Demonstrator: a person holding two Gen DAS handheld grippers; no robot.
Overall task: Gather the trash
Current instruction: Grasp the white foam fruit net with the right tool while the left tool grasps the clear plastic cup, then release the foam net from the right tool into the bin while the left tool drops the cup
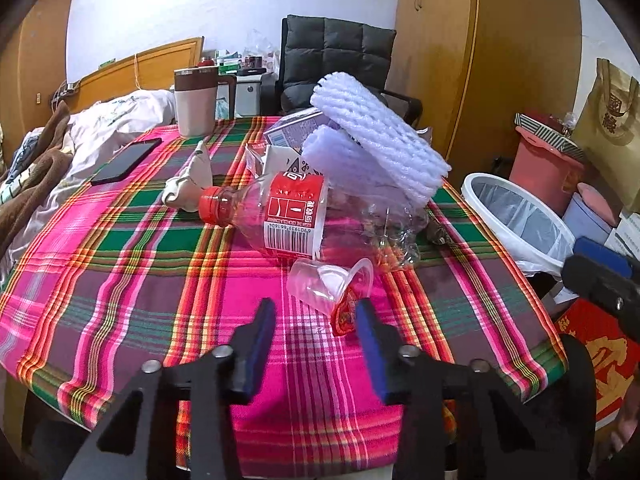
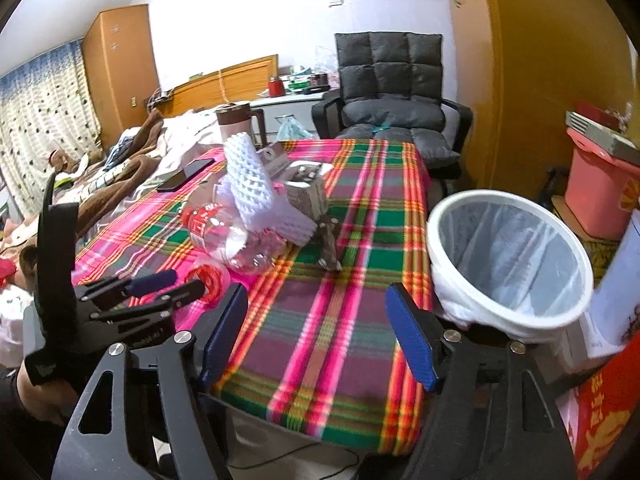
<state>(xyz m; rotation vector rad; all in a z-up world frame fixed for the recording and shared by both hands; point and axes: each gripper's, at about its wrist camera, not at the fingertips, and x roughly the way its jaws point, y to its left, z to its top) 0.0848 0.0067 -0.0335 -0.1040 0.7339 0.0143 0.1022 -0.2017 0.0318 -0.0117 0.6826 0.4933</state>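
Observation:
A clear jelly cup (image 1: 329, 288) with a peeled red lid lies on the plaid tablecloth (image 1: 120, 280). My left gripper (image 1: 316, 307) is open around it: the right pad is next to the lid and a gap shows at the left pad. The right wrist view shows this gripper (image 2: 172, 285) low at the left, with the red lid (image 2: 209, 280) at its tips. Behind the cup lie an empty bottle (image 1: 280, 216) (image 2: 224, 232), white foam netting (image 1: 376, 140) (image 2: 248, 176), a carton (image 1: 288, 128), a crumpled tissue (image 1: 188, 184) and a dark wrapper (image 2: 330, 248). My right gripper (image 2: 316, 296) is open with nothing between its fingers, over the cloth's near edge.
A white bin with a liner (image 2: 456, 292) (image 1: 516, 248) stands off the table's right side. A phone (image 1: 126, 160) and a lidded mug (image 1: 196, 100) sit at the far left of the table. A grey chair (image 2: 388, 92) is behind, a bed to the left, and pink tubs (image 2: 600, 188) to the right.

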